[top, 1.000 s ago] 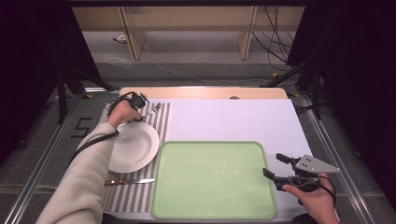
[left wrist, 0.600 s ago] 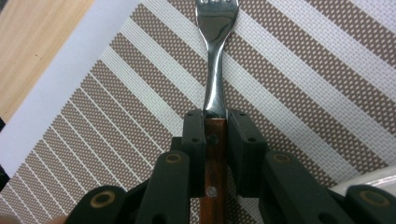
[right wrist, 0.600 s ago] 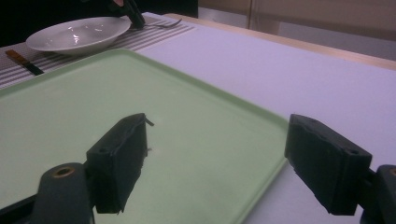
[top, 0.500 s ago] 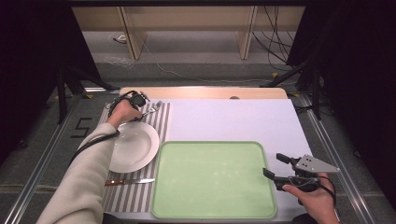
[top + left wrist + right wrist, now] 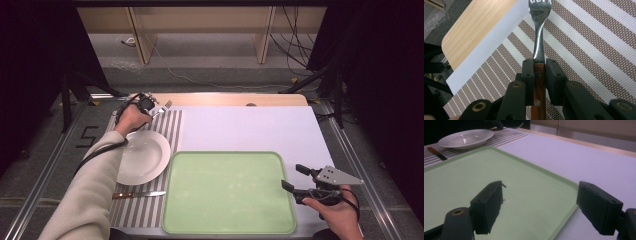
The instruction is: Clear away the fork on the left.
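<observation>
- The left hand-held gripper sits at the far left corner of the desk, over the far end of the striped placemat. Its jaws are pinched onto the wooden handle of a fork.
- In the left gripper view the fork's long axis runs straight out along the line of the jaws. The handle passes back between the 2 pads and the steel neck and tines project ahead, over the brown and white stripes.
- In the high view the tines point away from the person and to the right, toward the far edge of the placemat. Whether the fork touches the mat or is just clear of it cannot be told.
- The white plate lies just on the person's side of that hand, on the same placemat, and a knife lies crosswise nearer still.
- The green tray lies to the right of the plate and well apart from the fork.
- The right hand-held gripper rests at the tray's near right corner, jaws spread wide and holding nothing, pointing left across the tray.
- As a judgement, the left hand is the only one placed to carry the fork. Any set-down beside the plate or on the tray means drawing it back toward the person, and probably turning its axis.
</observation>
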A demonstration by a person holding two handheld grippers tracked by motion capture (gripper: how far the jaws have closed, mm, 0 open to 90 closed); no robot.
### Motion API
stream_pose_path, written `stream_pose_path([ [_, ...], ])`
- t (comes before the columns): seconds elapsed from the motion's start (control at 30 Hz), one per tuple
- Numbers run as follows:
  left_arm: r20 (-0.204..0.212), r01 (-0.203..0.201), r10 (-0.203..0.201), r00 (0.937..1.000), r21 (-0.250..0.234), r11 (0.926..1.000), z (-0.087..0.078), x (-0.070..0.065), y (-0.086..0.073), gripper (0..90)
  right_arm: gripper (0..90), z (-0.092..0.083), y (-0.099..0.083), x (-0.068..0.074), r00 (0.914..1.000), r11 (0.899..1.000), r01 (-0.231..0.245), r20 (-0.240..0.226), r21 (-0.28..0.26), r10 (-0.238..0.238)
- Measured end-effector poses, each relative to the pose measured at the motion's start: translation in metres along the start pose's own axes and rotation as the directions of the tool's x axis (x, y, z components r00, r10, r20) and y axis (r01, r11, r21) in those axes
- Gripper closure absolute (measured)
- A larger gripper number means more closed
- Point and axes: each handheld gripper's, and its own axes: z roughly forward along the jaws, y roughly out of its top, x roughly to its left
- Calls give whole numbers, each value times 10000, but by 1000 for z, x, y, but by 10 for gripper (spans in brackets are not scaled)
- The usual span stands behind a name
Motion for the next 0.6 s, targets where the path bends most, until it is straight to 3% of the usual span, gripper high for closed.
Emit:
stream_pose_path([
  [0.3,-202,349,-351,9992,-99,9993,-13,2,6,772,223,0,0,0,10000,10000,1,4,5,-1],
  [0.43,-238,787,-788,9966,-72,9969,-23,-1,10,772,223,0,0,0,10000,10000,-2,4,7,2],
  [0.6,100,1455,-1454,9893,-101,9893,-37,-11,10,772,223,0,0,1,10000,10000,-3,7,17,3],
])
